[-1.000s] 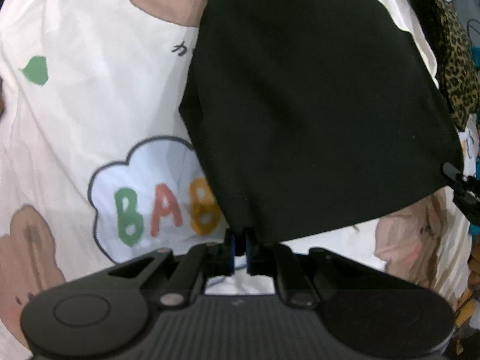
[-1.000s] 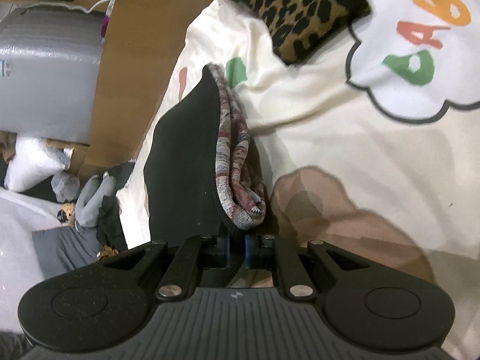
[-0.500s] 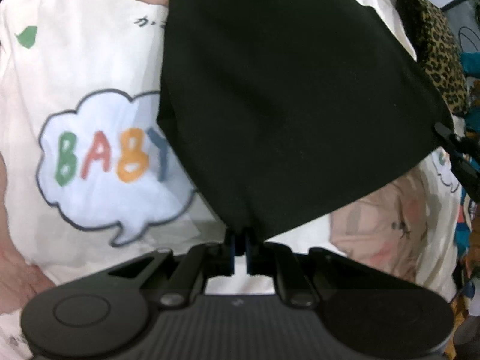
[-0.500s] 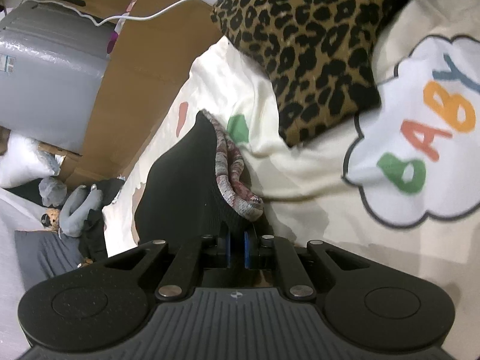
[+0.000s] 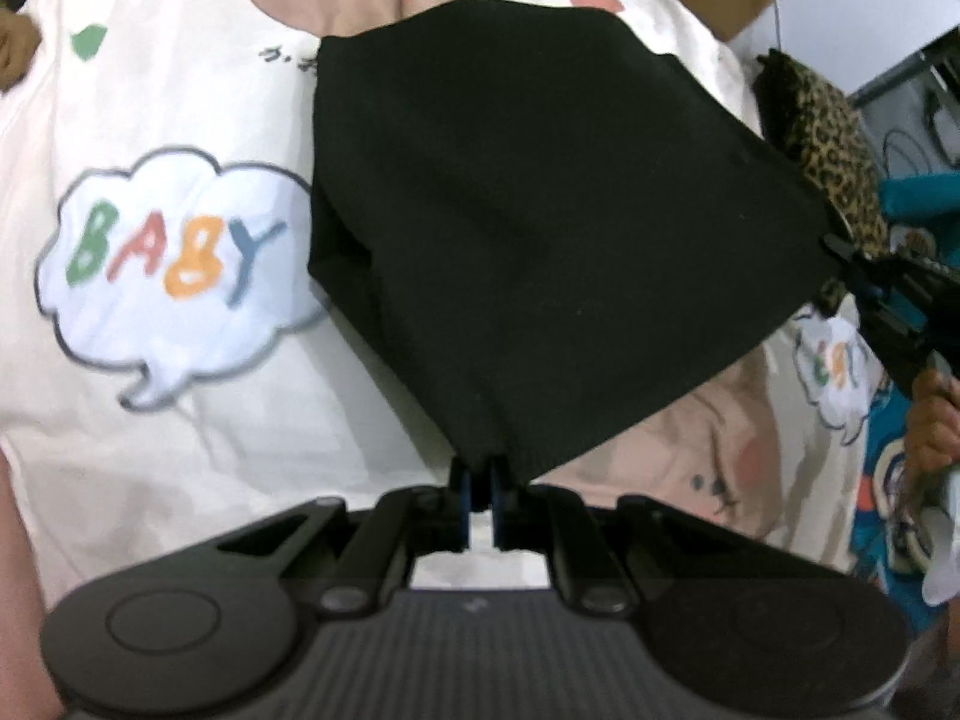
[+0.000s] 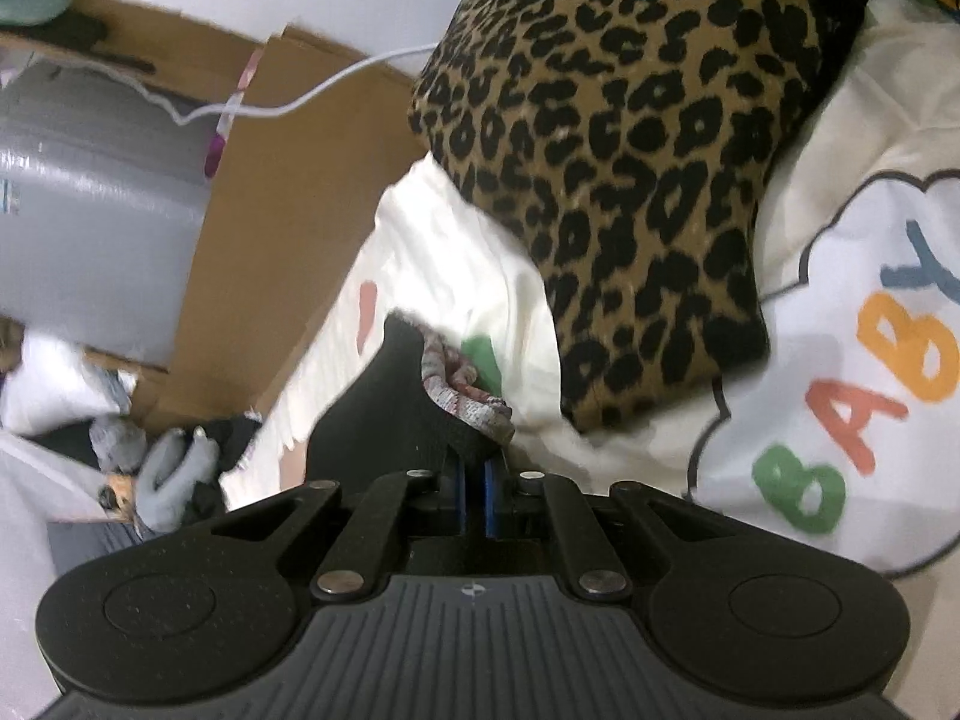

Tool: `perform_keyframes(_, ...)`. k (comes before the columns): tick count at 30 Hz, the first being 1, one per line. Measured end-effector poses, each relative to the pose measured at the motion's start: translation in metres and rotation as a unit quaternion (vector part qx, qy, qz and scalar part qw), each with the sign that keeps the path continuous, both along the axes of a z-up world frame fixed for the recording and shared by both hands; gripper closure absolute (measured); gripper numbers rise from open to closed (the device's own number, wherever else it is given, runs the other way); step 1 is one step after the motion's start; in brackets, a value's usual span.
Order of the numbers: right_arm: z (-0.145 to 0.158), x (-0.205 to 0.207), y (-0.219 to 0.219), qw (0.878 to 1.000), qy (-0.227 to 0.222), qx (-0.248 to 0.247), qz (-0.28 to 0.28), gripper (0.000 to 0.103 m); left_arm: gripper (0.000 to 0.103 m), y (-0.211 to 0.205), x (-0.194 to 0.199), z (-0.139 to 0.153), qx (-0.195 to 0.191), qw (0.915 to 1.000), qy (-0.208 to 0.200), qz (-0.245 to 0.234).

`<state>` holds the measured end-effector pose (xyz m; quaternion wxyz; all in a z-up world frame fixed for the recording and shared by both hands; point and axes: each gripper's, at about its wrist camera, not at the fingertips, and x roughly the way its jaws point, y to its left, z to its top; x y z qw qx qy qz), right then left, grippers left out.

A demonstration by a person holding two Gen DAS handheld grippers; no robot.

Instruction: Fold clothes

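Black knit fabric, the garment point(image 5: 540, 228), is hanging stretched between your two grippers above the printed bedsheet point(image 5: 180, 420). Your left gripper point(image 5: 479, 471) is pinching its lower corner, and your right gripper point(image 6: 474, 468) is clamping the opposite corner, where a mottled pink-grey lining point(image 6: 462, 390) is showing. Bare sheet is lying to the left around the BABY cloud print point(image 5: 168, 264); a leopard-print cushion point(image 6: 630, 180) is crowding the right edge.
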<state>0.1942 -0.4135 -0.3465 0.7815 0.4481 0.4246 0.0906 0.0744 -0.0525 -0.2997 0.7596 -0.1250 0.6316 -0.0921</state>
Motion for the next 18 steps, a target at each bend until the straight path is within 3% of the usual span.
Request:
perform_keyframes(7, 0.003, 0.016, -0.009, 1.000, -0.002, -0.029, -0.002, 0.099, 0.097, -0.007, -0.016, -0.020, -0.034, 0.9990, 0.008, 0.029)
perform_keyframes(13, -0.002, 0.026, -0.016, 0.999, 0.009, -0.038, -0.009, 0.099, 0.097, 0.011, -0.050, 0.000, -0.061, 0.9954, 0.009, 0.073)
perform_keyframes(18, -0.001, 0.029, -0.016, 0.999, 0.006, -0.048, -0.012, 0.099, 0.097, 0.005, -0.065, 0.007, -0.076, 0.9942, 0.005, 0.076)
